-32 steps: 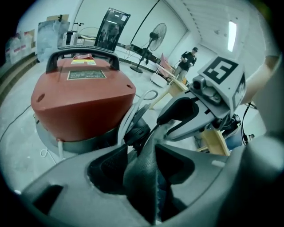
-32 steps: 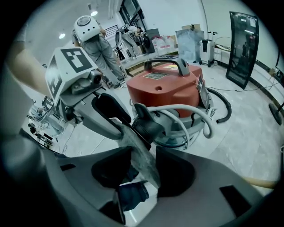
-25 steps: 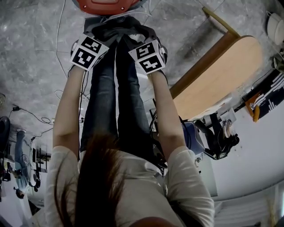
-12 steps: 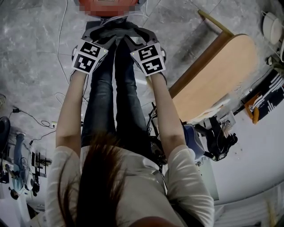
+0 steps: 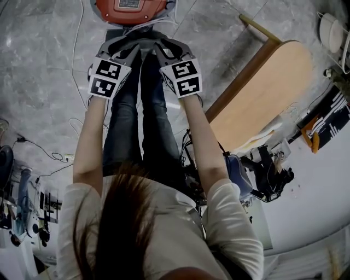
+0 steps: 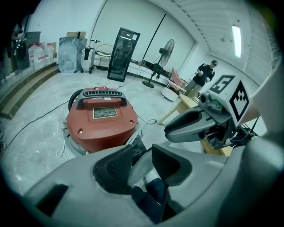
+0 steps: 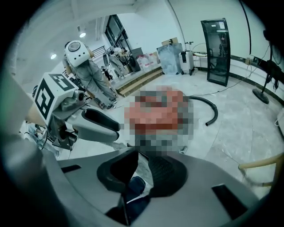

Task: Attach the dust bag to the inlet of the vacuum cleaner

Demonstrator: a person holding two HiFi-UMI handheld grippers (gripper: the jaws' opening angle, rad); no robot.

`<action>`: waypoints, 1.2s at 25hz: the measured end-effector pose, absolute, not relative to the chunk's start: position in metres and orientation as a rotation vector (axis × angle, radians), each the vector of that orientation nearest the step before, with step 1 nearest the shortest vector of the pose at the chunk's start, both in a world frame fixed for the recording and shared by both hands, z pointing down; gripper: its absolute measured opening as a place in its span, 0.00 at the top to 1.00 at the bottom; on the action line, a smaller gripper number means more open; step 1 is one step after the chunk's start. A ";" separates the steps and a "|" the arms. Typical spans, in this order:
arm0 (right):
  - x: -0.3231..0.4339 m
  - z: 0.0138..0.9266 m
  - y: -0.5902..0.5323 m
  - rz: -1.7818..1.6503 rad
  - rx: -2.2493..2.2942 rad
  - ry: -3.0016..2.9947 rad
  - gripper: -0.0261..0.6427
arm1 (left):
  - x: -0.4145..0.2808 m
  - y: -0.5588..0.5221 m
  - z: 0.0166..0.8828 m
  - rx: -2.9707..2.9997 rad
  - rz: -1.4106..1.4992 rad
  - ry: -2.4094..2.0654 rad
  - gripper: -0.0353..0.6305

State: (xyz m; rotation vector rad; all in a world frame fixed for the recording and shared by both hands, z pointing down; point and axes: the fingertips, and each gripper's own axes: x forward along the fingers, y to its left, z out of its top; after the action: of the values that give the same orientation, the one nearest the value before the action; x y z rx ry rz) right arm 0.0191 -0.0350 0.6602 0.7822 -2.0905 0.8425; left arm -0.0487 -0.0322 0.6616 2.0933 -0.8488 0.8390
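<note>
The dust bag, farther from vacuum

Heads up, there's loads you can't see here. In the head view the vacuum cleaner is chopped off by the top edge, so only its near end shows. In the right gripper view it sits under a mosaic patch, the inlet can't be made out, and one end of the black hose disappears behind that patch. In the left gripper view the left gripper blocks the vacuum's lower front. The dust bag shows only as a grey strip pinched between its jaws, and it's the same at the right gripper. The print on the lid label is too small to read.
</note>
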 end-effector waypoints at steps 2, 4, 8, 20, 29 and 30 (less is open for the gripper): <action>0.019 0.656 -0.036 0.831 0.794 -2.094 0.88 | -0.048 -0.036 0.656 2.099 0.831 -0.868 0.75; 0.018 0.651 -0.039 0.823 0.808 -2.100 0.91 | -0.047 -0.039 0.651 2.103 0.824 -0.884 0.78; 0.017 0.641 -0.046 0.822 0.834 -2.118 0.96 | -0.046 -0.045 0.642 2.111 0.807 -0.929 0.85; 0.013 0.596 -0.063 0.858 0.843 -2.164 0.96 | -0.039 -0.055 0.594 2.147 0.800 -1.014 0.92; 0.013 0.535 -0.078 0.772 0.858 -2.217 0.96 | -0.039 -0.071 0.534 2.160 0.714 -1.114 0.92; 0.013 0.529 -0.080 0.764 0.862 -2.222 0.96 | -0.040 -0.072 0.528 2.158 0.704 -1.127 0.92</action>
State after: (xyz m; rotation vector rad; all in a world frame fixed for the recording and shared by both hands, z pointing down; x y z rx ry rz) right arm 0.0132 -0.0795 0.5288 0.8623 -2.2220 0.7637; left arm -0.0400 -0.0719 0.5275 2.1577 -1.1273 0.7038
